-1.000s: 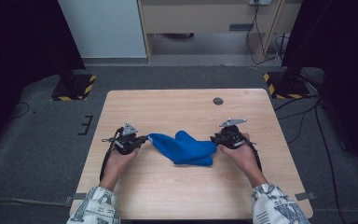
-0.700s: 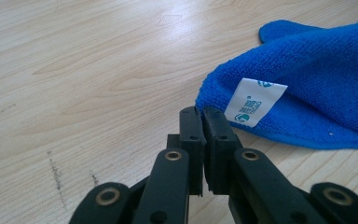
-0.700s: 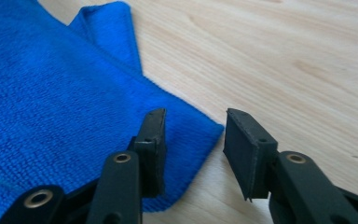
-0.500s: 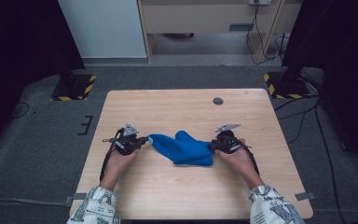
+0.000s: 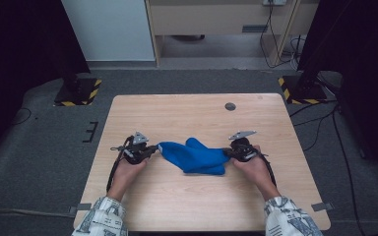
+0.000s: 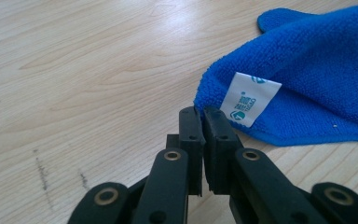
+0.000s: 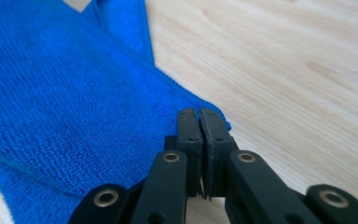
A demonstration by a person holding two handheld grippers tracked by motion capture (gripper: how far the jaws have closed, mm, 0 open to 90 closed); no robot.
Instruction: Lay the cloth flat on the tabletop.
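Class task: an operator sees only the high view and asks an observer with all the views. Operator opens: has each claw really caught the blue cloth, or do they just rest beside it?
Observer: The left claw is shut on a corner of the blue cloth; the left gripper view shows its jaws pinching the edge.
Operator: Anything on that corner?
Observer: A white tag with teal print is sewn right beside the pinch.
Operator: And the right?
Observer: The right claw has just been closing; its jaws now meet on the cloth's hem.
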